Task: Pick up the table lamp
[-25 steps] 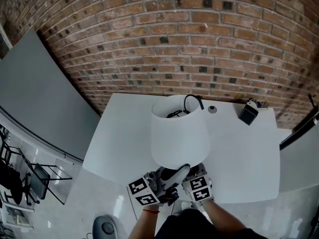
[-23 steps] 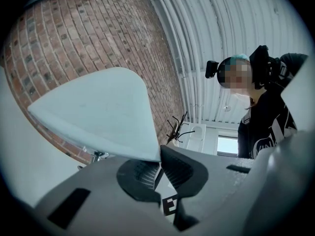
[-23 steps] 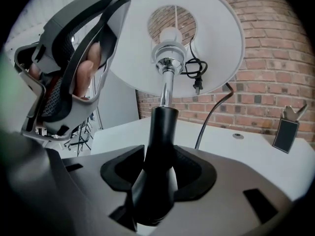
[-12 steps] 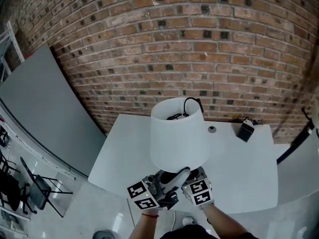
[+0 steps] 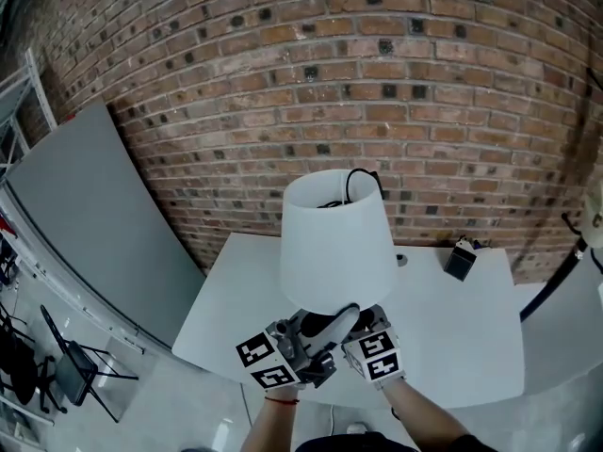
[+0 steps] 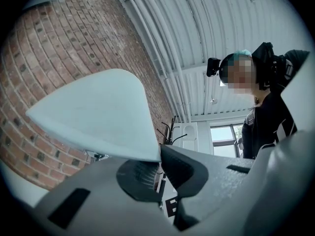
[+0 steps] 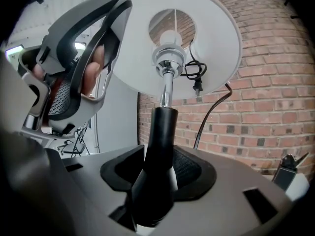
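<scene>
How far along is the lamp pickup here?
Done: the right tool clamps the table lamp by its black stem, and the left tool pinches the rim of its shade. In hand: the lift; the shade stands higher over the table than a second ago. Left: only holding it clear.

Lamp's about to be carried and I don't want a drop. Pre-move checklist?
1. Right gripper on black tapered lamp stem: ok, clamped.
2. Left gripper on white conical lampshade: ok, shut on its lower rim.
3. Black cord stowed: ok, plug tucked inside the shade.
4. Lamp base clear of white table: cannot tell, shade hides it.
5. Small black box out of the way: ok, apart, on the table's far right.
</scene>
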Tool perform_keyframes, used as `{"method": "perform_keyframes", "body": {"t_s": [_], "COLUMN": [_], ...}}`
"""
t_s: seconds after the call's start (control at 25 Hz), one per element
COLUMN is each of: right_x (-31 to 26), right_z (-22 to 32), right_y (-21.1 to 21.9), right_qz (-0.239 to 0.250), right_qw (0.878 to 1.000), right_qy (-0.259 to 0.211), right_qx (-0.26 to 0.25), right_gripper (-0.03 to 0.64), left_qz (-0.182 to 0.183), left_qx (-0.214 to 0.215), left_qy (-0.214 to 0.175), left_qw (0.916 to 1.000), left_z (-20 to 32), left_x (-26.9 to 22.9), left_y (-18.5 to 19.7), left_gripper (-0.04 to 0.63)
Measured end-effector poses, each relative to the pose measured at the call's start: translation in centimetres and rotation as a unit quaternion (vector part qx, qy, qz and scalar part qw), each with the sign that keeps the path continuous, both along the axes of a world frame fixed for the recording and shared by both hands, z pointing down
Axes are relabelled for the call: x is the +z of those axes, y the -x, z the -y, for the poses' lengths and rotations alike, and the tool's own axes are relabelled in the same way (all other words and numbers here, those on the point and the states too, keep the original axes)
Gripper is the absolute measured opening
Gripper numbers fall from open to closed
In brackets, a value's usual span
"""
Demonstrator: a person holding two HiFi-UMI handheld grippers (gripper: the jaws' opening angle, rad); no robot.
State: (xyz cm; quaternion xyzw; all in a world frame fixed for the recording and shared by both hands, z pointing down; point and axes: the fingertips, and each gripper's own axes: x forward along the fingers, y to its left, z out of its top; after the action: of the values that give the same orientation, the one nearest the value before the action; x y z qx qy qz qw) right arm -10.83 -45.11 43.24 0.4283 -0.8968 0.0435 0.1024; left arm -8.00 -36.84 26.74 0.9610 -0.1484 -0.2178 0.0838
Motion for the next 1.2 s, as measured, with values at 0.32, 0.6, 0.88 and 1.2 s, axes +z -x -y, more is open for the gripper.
{"method": "perform_keyframes", "body": {"t_s": [0.32,0.6,0.88,1.2], "right_x": [-3.2,-5.8,-8.7,-11.8], "right_z": [0.4,0.5,0.5,0.4], "right_y": [-0.1,-0.1,0.0,-0.4], "right_qz": [0.005,0.013,0.018,0.025], "right_qw": [1.0,0.999,0.997,0.995], "right_qy": [-0.03,-0.053,-0.075,-0.102], "right_qx": [0.0,-0.001,-0.001,0.003], "right_gripper": [0.178,0.179,0.178,0.179], "left_qz": [-0.002,0.004,0.004,0.008], "left_qx": [0.001,0.0,-0.003,-0.001], "left_qy": [-0.021,-0.042,-0.06,-0.083], "left_qw": [0.9998,0.9991,0.9982,0.9965], "left_z": [-0.3,-0.9,-1.2,-2.0], "left_x": [-2.6,-4.7,-7.3,-9.9], "left_y": [0.0,-0.3,-0.1,-0.6], "left_gripper": [0.017,0.017,0.017,0.017]}}
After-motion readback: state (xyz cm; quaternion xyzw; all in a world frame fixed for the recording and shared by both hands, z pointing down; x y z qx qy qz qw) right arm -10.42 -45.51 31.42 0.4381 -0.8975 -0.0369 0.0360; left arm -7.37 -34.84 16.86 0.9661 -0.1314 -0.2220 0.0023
